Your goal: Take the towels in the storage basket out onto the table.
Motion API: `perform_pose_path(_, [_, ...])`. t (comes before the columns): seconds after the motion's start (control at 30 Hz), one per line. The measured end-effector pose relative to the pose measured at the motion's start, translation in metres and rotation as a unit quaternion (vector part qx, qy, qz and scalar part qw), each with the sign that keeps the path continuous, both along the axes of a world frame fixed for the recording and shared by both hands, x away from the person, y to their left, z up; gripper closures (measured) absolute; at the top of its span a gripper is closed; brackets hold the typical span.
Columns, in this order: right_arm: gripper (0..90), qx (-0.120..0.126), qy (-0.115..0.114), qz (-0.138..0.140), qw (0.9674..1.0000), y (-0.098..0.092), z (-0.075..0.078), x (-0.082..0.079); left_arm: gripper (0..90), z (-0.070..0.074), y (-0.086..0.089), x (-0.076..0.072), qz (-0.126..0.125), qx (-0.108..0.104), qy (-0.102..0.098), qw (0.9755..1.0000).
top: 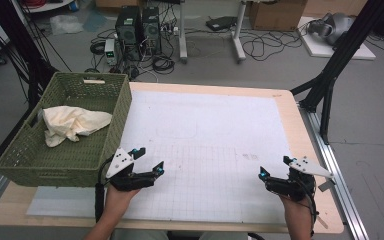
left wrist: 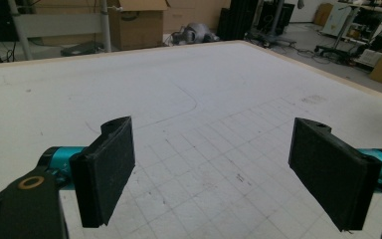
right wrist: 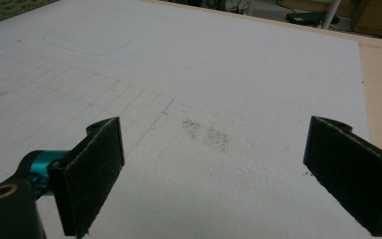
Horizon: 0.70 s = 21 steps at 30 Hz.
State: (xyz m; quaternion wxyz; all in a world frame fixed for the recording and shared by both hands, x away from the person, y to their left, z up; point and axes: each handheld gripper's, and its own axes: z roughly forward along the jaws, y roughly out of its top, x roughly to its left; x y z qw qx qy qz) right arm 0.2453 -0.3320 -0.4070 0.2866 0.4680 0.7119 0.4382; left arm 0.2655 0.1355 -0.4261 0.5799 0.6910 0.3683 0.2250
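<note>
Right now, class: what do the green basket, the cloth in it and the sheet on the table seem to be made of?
Green basket: probably moulded plastic in a woven pattern, matt, with open gaps and a cut-out handle.
Cloth: soft cream fabric, crumpled into folds.
Sheet: white paper or thin mat, matt, with a faint printed grid and scuff marks.

Crumpled cream cloth [top: 73, 123] lies inside green basket [top: 111, 131].
</note>
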Motion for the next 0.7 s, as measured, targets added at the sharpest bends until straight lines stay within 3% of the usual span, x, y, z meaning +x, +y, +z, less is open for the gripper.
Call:
perform_pose_path(0.3, [8.3, 0.017, 0.007, 0.011, 0.9998, 0.0007, -0.0018, 0.0017, 18.7, -0.0013, -0.0026, 0.0053, -0.002, 0.001, 0.006, 1.0000])
perform_pose_path(0.43, [8.3, 0.029, 0.008, 0.015, 0.9994, -0.0023, -0.0022, 0.0024, 18.8, -0.0013, -0.0039, 0.0053, 0.000, 0.012, 0.003, 0.9999])
perform_pose_path(0.5, [8.4, 0.036, 0.019, 0.013, 0.9991, -0.0034, -0.0031, 0.0034, 19.1, -0.0017, -0.0048, 0.0056, 0.002, 0.015, 0.001, 0.9999])
perform_pose_path(0.53, [8.4, 0.038, 0.040, 0.011, 0.9984, -0.0037, -0.0037, 0.0056, 19.1, -0.0012, -0.0052, 0.0055, 0.001, 0.020, -0.001, 0.9998])
perform_pose_path(0.63, [8.4, 0.036, 0.043, 0.010, 0.9984, -0.0035, -0.0032, 0.0047, 19.4, 0.0023, -0.0054, 0.0016, 0.002, 0.025, -0.004, 0.9997])
perform_pose_path(0.7, [8.4, 0.040, 0.037, 0.009, 0.9985, -0.0038, -0.0016, 0.0014, 19.4, 0.0050, -0.0043, -0.0028, -0.004, 0.017, -0.007, 0.9998])
